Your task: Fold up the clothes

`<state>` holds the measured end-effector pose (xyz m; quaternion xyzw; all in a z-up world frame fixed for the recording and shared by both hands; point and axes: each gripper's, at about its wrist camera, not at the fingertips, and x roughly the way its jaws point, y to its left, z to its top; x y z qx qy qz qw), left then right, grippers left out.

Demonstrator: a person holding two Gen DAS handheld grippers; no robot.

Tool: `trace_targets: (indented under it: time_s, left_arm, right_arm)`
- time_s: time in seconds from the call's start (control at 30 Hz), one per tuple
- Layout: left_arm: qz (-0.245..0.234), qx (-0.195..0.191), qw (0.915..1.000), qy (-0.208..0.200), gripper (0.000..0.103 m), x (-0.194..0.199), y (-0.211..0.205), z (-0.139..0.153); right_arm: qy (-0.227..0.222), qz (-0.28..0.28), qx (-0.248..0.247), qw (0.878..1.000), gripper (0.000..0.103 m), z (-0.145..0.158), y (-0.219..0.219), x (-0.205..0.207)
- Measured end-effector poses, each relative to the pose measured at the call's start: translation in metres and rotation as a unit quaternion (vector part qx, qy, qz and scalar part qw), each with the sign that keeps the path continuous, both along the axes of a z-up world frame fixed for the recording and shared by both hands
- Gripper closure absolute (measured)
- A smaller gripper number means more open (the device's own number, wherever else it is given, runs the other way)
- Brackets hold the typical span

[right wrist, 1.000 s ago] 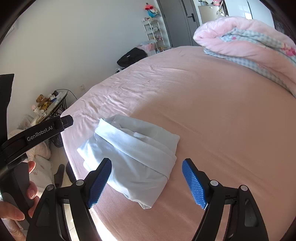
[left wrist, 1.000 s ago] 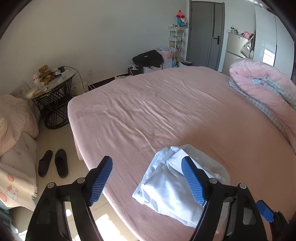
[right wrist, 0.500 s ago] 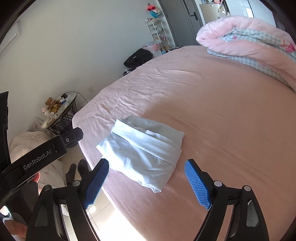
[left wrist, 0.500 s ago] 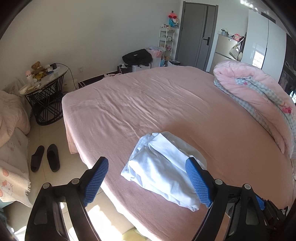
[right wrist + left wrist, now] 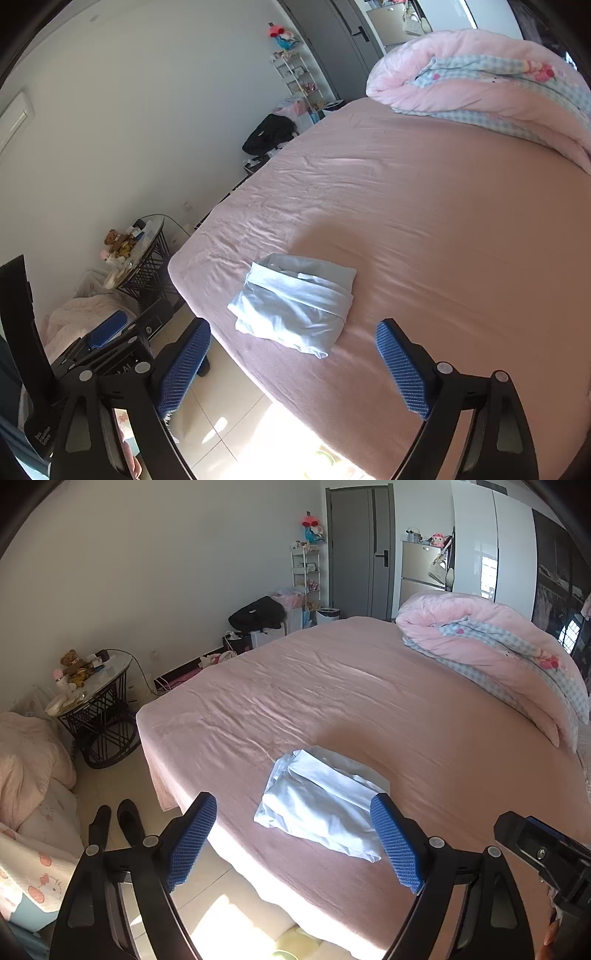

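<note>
Folded light-blue garment (image 5: 323,801) on bed (image 5: 424,716): soft, light, floppy; pinch stacked edge. Left hand-held gripper (image 5: 291,843), right hand-held gripper (image 5: 295,363) both apart, empty.

Bare pink bed sheet (image 5: 369,701) fills mid-frame around the folded pale-blue garment (image 5: 321,801); a rolled quilt (image 5: 498,646) blocks the upper right, a side table (image 5: 99,716) the left.
</note>
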<state>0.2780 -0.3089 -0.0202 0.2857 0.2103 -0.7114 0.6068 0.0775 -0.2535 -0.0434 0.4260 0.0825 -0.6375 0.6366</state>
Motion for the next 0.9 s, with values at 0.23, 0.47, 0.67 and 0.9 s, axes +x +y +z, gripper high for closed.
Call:
trace_targets:
  time_s: [0.23,0.47,0.67,0.9]
  left_arm:
    - [0.018,-0.011,0.9996,-0.02,0.018,0.007,0.027,0.029]
    - [0.0,0.021,0.9994,-0.027,0.018,0.008,0.06,0.029]
    - [0.015,0.027,0.999,-0.031,0.018,0.016,0.078,0.028]
    - [0.026,0.03,0.9987,-0.031,0.018,0.02,0.081,0.028]
  right_arm:
    - [0.053,-0.022,0.011,0.998,0.009,0.031,0.019,-0.001]
    - [0.165,-0.002,0.031,0.986,0.009,0.05,0.035,0.033]
    - [0.219,0.019,0.024,0.975,0.009,0.063,0.046,0.056]
    - [0.223,0.042,0.022,0.974,0.009,0.071,0.054,0.067]
